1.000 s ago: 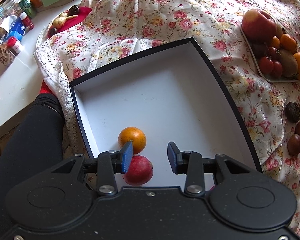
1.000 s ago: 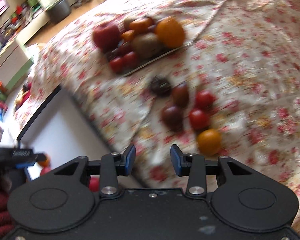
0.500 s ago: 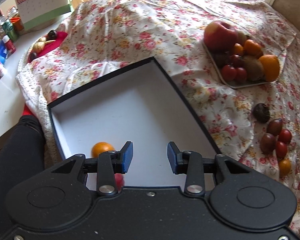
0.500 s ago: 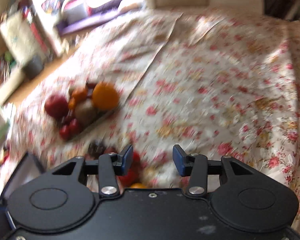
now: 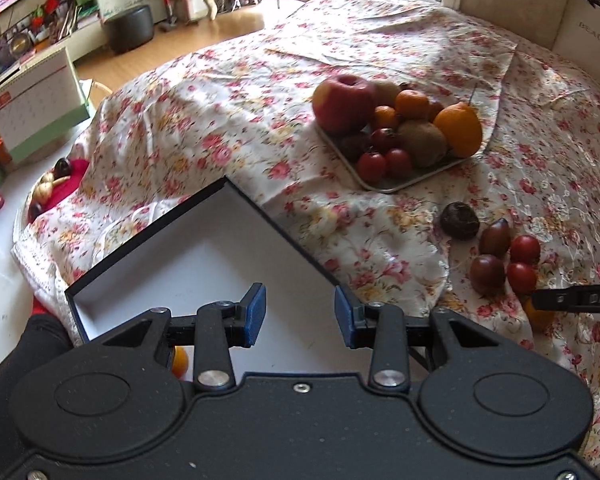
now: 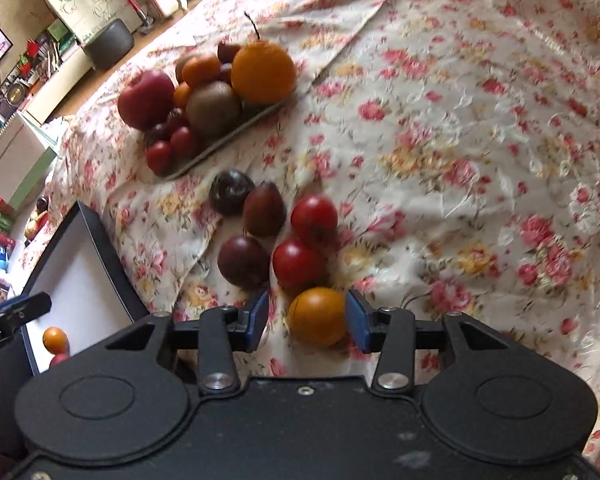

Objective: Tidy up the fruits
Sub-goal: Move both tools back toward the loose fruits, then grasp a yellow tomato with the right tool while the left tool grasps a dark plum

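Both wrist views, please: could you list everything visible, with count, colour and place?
box: one, black rim, white inside, near left.
small orange fruit: one, in the box, beside a red fruit.
tray: one, pale, piled with apple, kiwi, oranges, tomatoes.
loose tomatoes: two red, two dark, on the floral cloth.
dark wrinkled fruit: one, nearest the tray.
orange tomato: one, between the right fingers.
left gripper: open, over the box.
right gripper: open.
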